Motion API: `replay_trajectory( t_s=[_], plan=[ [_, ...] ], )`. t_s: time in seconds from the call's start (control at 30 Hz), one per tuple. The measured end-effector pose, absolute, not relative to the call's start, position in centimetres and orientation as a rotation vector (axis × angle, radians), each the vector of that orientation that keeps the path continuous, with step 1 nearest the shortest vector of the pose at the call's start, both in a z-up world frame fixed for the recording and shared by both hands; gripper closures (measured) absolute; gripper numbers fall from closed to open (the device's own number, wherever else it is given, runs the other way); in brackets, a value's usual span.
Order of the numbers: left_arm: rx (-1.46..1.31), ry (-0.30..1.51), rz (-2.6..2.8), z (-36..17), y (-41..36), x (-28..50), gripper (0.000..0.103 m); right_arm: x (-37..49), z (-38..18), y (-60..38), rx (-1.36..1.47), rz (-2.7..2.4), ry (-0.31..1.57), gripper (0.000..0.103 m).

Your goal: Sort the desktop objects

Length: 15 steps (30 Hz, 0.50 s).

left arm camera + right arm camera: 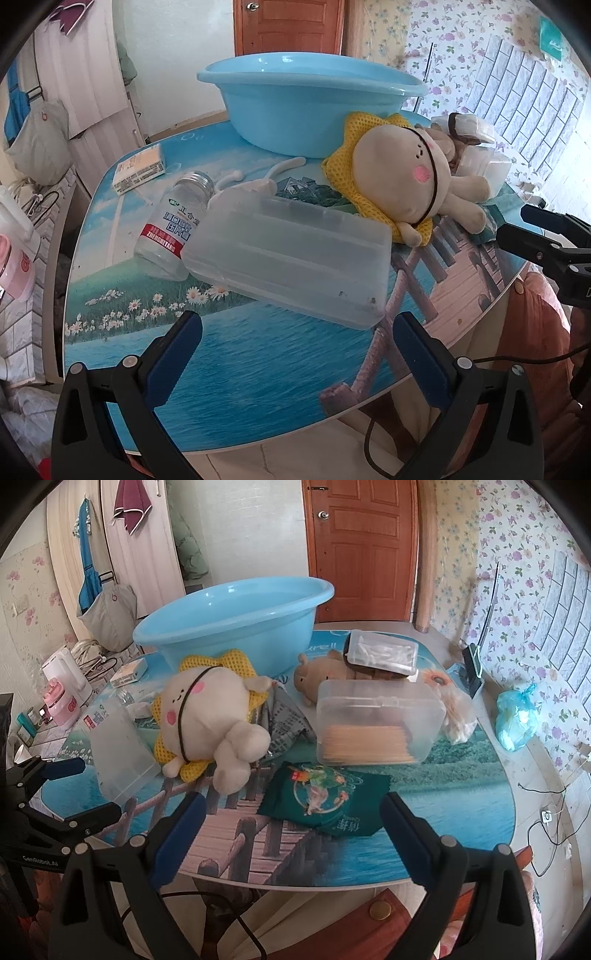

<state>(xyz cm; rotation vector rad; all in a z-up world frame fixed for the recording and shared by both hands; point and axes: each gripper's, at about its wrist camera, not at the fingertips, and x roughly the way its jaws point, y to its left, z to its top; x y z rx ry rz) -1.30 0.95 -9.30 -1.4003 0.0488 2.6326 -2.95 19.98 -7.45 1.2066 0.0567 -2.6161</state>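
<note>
My left gripper (297, 325) stands open low over the table's near edge, a frosted plastic box (291, 251) just beyond its fingertips. Behind that box lie a white bottle (173, 225) on its side and a small carton (140, 168). A cream plush toy on a yellow mesh ruff (406, 177) lies in the middle. My right gripper (293, 805) is open too, with a green packet (325, 801) lying between and ahead of its fingers. Farther back are a clear box of wooden sticks (376, 727), a cotton-swab box (382, 651) and a brown plush (321, 672).
A big light-blue basin (229, 616) stands at the back of the round picture-printed table (461, 812). A kettle (66, 675) and a pink cup (59, 701) sit on a shelf to the left. A blue plastic bag (515, 720) lies on the floor at the right.
</note>
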Motion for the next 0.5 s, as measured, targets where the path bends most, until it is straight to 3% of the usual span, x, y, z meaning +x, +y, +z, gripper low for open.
replay_trajectory(
  t_s=[0.5],
  plan=[
    [-1.407,0.015,2.633,-9.60,-0.02,-0.85,0.000,-2.80,-8.02,19.59,1.223,-2.604,0.062,0.012]
  ],
)
